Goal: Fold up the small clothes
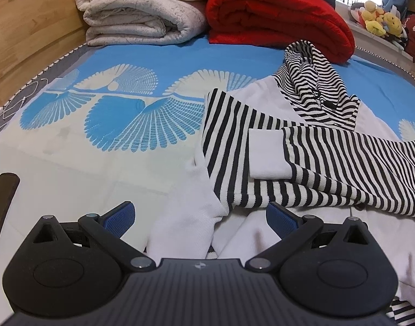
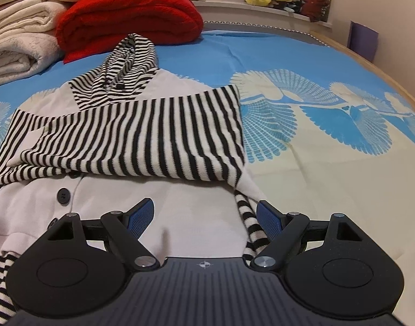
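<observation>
Both grippers, left point(image 1: 200, 216) and right point(image 2: 204, 214), gape wide, holding nothing, over my hoodie's point(image 2: 158, 198) white hem on the bed point(image 2: 329, 176). Sleeves point(image 2: 142, 135) lie crossed. It's soft, light knit; I'd pinch the hem corners.

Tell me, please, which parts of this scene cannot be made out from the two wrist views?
- Hoodie hem: hidden by the right gripper body in the right wrist view, and cut off by the bottom edge in the left wrist view.
- White front under the folded striped sleeves: covered in both views.
- Plush toys on the sill: too small to identify.
- Dark object at left: cut by the edge.
</observation>
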